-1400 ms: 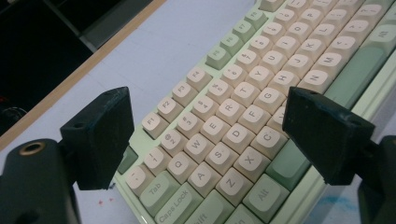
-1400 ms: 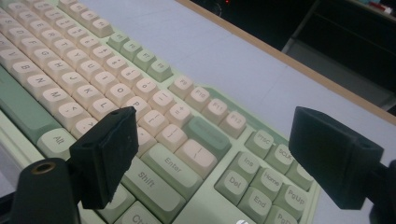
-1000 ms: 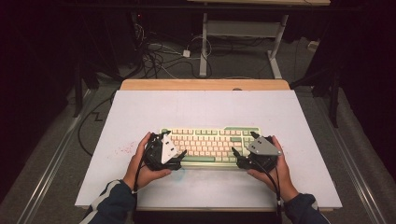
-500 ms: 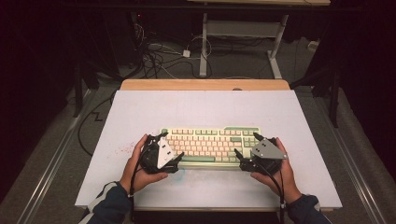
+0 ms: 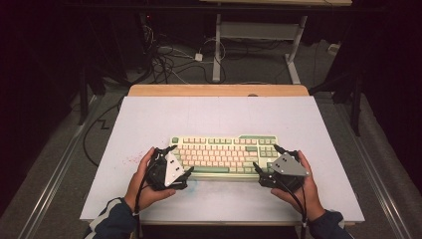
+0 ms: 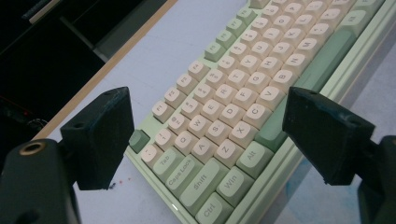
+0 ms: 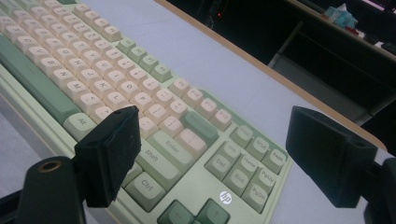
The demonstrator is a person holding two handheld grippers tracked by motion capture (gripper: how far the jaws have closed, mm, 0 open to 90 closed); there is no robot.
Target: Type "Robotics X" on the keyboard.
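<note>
The keyboard (image 5: 224, 155) lies near the front of the worktop (image 5: 219, 112). The left gripper (image 5: 175, 162) and right gripper (image 5: 264, 158) flank its 2 ends, fingers apart.

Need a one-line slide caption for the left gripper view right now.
Left gripper, jaws wide open, poised over the left end of the green-and-cream keyboard on the white table.
</note>
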